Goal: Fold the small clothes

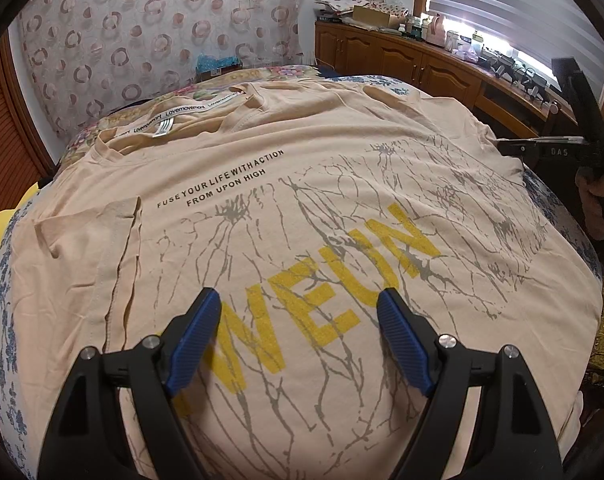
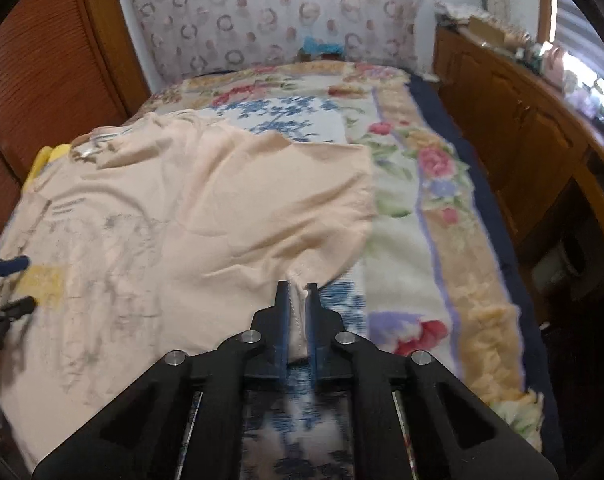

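- Spread across the bed point(image 2: 401, 208) lies a peach-coloured T-shirt point(image 1: 302, 184), front side up, covering most of the flowered blanket point(image 2: 429, 168) on the side away from the wooden cabinets point(image 1: 401, 60).
- On the T-shirt's chest a small black line of print reads "FUSE YOUR LIFE WITH ACTION FROM UPON HIGH"; below it run grey crack-like lines and big yellow letters "WEUN".
- At the T-shirt's neckline a white band with black script and a small white label point(image 1: 162, 128) show on the inside of the collar.
- One sleeve point(image 1: 102, 236) is folded in over the T-shirt's body, with a crease running down beside it.
- Above the T-shirt's yellow letters hangs the left hand-held gripper point(image 1: 298, 308), its blue-padded jaws spread wide with nothing between them.
- At the T-shirt's other side the right hand-held gripper point(image 2: 298, 292) is clamped on a pinch of pale cloth at the hem of the other sleeve, which rises into a small ridge at the pads; its jaws have just been closing.
- That sleeve lies rumpled on the blanket, plain peach with no print; the right wrist view is blurred.
- Beyond the T-shirt's collar, past the head of the bed, hangs a curtain point(image 1: 162, 20) patterned with rings.
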